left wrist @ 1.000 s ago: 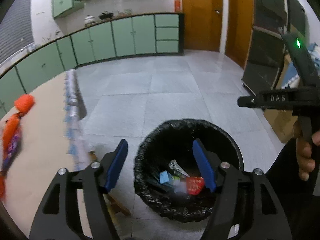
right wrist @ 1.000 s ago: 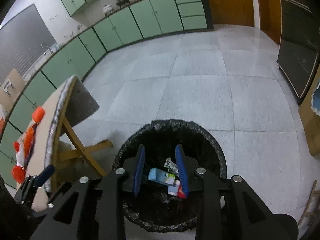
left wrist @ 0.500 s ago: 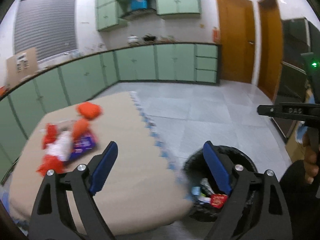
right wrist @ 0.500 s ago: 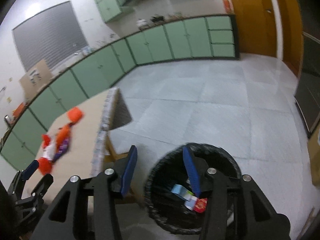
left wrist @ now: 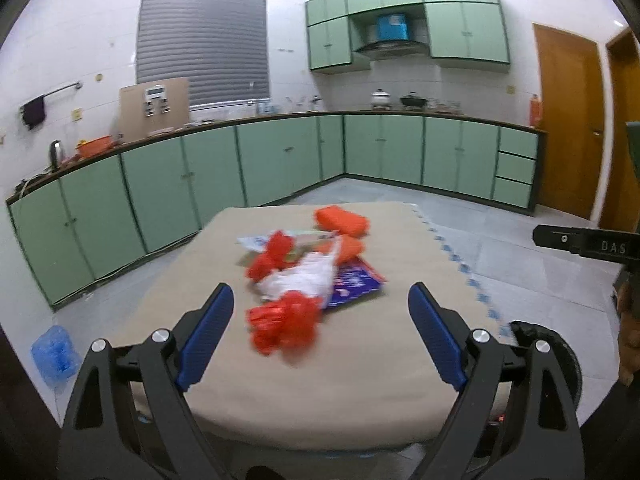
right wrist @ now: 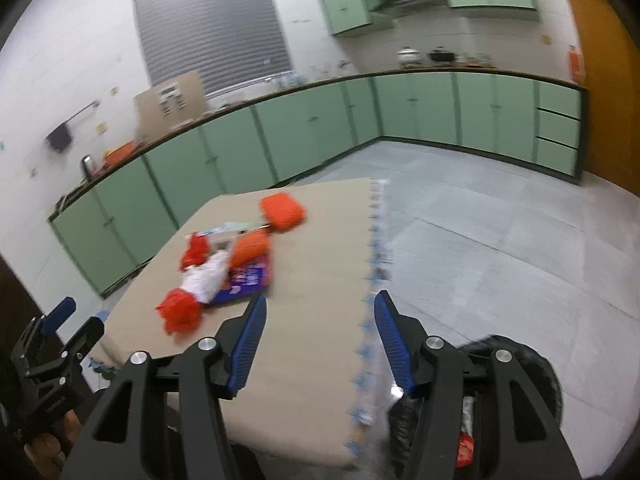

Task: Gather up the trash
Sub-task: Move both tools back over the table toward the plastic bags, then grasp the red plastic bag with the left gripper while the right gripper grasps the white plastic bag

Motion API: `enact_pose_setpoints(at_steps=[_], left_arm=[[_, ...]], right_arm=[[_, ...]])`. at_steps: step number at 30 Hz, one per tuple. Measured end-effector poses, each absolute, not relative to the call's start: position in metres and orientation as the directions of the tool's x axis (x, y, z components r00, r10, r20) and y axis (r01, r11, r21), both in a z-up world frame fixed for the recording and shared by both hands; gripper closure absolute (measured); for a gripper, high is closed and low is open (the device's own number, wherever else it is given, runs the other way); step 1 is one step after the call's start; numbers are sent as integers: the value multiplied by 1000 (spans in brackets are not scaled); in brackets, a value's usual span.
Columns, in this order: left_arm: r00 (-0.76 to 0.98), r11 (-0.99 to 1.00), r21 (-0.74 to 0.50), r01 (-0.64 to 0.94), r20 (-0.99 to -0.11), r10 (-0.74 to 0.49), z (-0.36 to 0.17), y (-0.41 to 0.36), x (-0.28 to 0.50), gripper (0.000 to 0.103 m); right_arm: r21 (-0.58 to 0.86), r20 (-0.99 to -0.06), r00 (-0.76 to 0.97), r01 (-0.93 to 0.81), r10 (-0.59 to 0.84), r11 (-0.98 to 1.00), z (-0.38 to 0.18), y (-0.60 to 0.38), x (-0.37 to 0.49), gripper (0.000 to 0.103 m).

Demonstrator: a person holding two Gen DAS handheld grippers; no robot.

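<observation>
The left gripper (left wrist: 318,336) is hovering over the near edge of the beige table (left wrist: 360,392), its blue pads (left wrist: 204,338) standing wide apart with nothing between them. The right gripper (right wrist: 318,346) is hanging over the table's near right edge, its jaws opening at a middling gap and gripping nothing. Low on the right, beside the table's near right corner, the black-lined trash bin (right wrist: 532,364) is sitting on the floor, with a red wrapper (right wrist: 464,450) showing inside it.

Just beyond the left gripper's pads, the trash is lying in a cluster on the tabletop: a crumpled red plastic bag (left wrist: 286,326) is lying nearest, a white crumpled bag (left wrist: 304,278) is touching it behind, and a purple flat packet (left wrist: 354,284) is lying partly under the white one, to its right. Farther back, another red crumple (left wrist: 272,258) is resting to the left, an orange bundle (left wrist: 348,248) just beside it, and a second orange bundle (left wrist: 342,220) farthest on the table.

Beyond the table, green cabinets (left wrist: 280,156) are running along the far wall.
</observation>
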State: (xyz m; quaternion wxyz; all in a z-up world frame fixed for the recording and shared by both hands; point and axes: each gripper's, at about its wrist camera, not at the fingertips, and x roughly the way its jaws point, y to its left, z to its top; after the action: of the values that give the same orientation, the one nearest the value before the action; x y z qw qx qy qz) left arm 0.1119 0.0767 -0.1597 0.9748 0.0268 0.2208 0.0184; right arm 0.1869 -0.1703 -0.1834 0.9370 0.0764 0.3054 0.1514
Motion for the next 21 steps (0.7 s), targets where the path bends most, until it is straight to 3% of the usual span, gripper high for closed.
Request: enact_pose_setpoints(at_steps=[9,21], left_arm=[[888,996,52,-66,-452,83,-175,111,138,16],[843,998,54,-39,-534,62,-222,118,198,17]], right_arm=[[215,-552,727,-348,407,913,-189,-100,220,47],[223,-589,699,-341,405,913,-221,-79,264,47]])
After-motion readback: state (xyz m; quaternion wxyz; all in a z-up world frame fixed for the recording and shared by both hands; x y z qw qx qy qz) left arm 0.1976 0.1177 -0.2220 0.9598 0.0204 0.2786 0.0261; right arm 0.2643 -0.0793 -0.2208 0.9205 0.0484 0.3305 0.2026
